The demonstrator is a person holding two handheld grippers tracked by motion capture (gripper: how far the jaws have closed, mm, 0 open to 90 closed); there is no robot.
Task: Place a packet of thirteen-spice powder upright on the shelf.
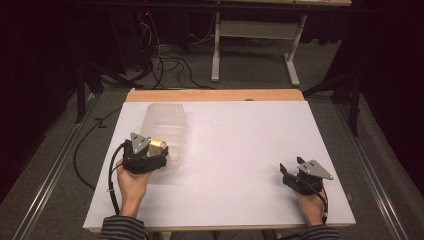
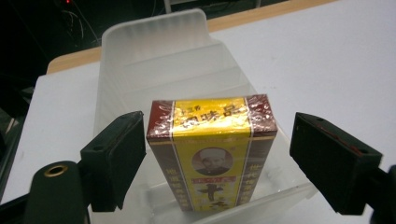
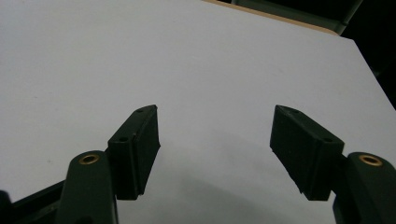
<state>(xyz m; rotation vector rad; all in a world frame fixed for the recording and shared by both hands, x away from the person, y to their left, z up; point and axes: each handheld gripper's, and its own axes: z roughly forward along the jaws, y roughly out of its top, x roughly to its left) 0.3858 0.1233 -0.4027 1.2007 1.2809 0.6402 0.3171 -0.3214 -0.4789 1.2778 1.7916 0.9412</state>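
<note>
1. Box (image 2: 212,154), yellow and maroon, stands upright at centre of the left gripper view, between the spread jaws of the left gripper (image 2: 212,158); both pads stand clear of its sides.
2. It sits in the near end of a clear plastic bin (image 2: 154,51), which runs toward the upper left of that frame.
3. In the high view the left gripper (image 1: 150,152) hovers at the bin's (image 1: 162,117) near end, left of centre.
4. Right gripper (image 3: 215,149) has its jaws spread wide over the bare white table (image 3: 140,56), with nothing between them; in the high view it (image 1: 292,177) sits at lower right, well apart from the bin.
</note>
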